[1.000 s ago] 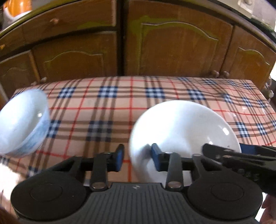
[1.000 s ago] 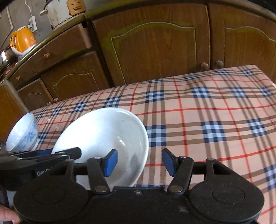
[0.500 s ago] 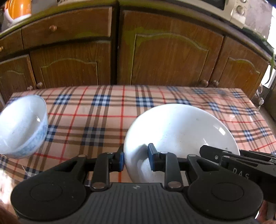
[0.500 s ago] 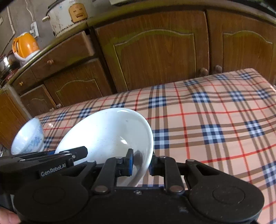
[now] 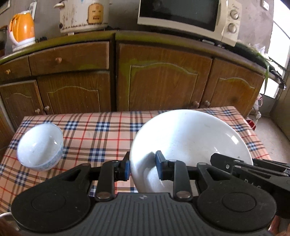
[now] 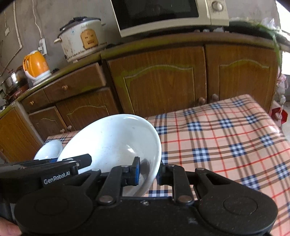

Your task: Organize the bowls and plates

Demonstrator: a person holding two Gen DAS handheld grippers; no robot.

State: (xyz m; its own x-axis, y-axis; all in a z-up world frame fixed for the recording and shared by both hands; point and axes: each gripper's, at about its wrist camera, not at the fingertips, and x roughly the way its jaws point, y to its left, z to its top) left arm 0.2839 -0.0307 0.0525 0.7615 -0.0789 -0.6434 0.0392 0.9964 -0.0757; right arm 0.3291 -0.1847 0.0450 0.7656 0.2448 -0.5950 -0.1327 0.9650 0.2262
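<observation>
A large white plate (image 5: pixel 190 143) is lifted above the checked tablecloth (image 5: pixel 101 134), held from both sides. My left gripper (image 5: pixel 142 168) is shut on its left rim. My right gripper (image 6: pixel 147 172) is shut on its right rim; the plate also shows in the right wrist view (image 6: pixel 116 141). A small white bowl with blue pattern (image 5: pixel 40 147) stands on the cloth at the left, and peeks out behind the plate in the right wrist view (image 6: pixel 49 149).
Wooden kitchen cabinets (image 5: pixel 159 78) stand behind the table. On the counter are an orange kettle (image 5: pixel 22 30), a rice cooker (image 5: pixel 84 15) and a microwave (image 5: pixel 188 18). The table's right edge (image 6: pixel 271 116) drops to the floor.
Both grippers closed on the plate's rims and raised it off the table. The views have risen, now showing the counter and appliances. The small bowl stays put.
</observation>
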